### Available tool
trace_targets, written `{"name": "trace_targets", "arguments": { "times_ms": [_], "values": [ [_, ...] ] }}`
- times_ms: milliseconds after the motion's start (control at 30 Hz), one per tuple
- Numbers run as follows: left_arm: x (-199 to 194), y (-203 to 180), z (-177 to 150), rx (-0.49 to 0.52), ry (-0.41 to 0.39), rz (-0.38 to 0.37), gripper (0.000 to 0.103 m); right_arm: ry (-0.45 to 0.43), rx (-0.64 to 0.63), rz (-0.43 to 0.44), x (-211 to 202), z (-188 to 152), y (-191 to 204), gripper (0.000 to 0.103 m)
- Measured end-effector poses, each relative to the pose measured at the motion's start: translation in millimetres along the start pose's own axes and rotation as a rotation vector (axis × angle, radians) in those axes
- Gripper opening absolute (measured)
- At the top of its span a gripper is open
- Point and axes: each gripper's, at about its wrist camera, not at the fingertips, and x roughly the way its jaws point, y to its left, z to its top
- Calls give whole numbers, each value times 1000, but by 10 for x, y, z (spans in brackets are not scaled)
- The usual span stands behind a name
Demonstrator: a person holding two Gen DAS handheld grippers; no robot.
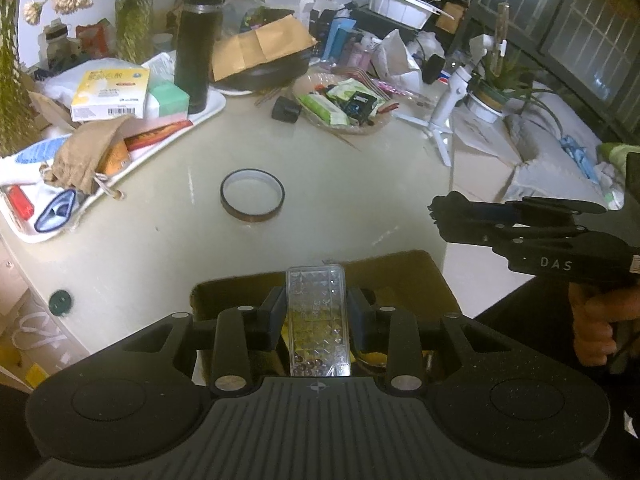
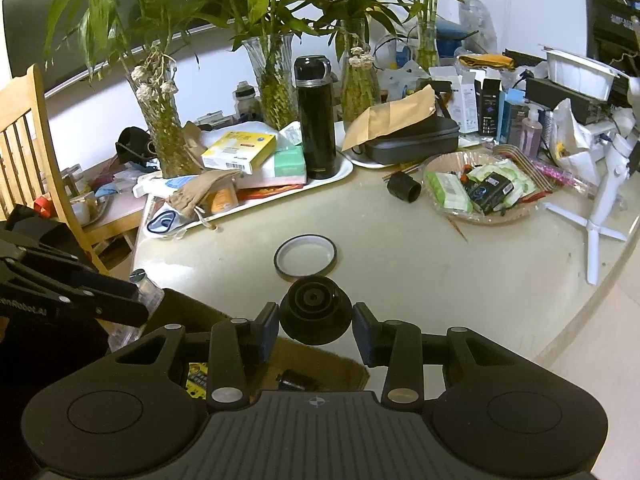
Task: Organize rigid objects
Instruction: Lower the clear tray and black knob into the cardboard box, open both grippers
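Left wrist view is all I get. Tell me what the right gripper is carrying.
Observer: The right gripper is shut on a black round knob.
Operator: Report what lies in the cardboard box below it.
Observer: The cardboard box holds a small black part and something yellow.
Operator: Say what stands left of the table.
Observer: A wooden chair stands beside the table.
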Motion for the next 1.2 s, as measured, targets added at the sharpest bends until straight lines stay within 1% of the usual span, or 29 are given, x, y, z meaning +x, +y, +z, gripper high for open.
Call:
{"name": "trace_targets", "arguments": {
  "times_ms": [167, 300, 367, 400, 433, 533, 567, 633, 800, 867, 1067, 1200],
  "values": [
    [36, -33, -108, -8, -14, -8, 33, -4, 13, 9, -67, -45, 2, 43],
    [58, -61, -229, -3, -23, -63, 33, -6, 13, 14, -107, -76, 16, 43],
    [66, -79, -267, 4, -13, -67, 34, -4, 19, 15, -115, -93, 5, 43],
    [66, -88, -275, 9, -9, -66, 35, -3, 23, 15, -120, -103, 2, 43],
    [55, -94, -283, 14, -9, -64, 41, -1, 27, 16, -127, -116, -3, 43],
    [0, -104, -299, 23, -23, -46, 45, 6, 33, 18, -138, -152, -6, 43],
    [-17, -106, -307, 26, -25, -33, 50, 9, 35, 20, -140, -158, -8, 43],
    [-44, -108, -321, 33, -26, -4, 53, 16, 40, 23, -139, -178, -9, 43],
    [-70, -102, -359, 43, 4, 74, 53, 40, 71, 38, -126, -221, -8, 43],
    [-77, -89, -375, 34, 13, 79, 53, 51, 84, 51, -112, -234, -3, 43],
    [-95, -47, -397, 13, 28, 94, 53, 90, 75, 43, -36, -263, 67, 43],
    [-96, -45, -390, 9, 32, 100, 53, 87, 74, 42, -29, -245, 82, 43]
  ]
}}
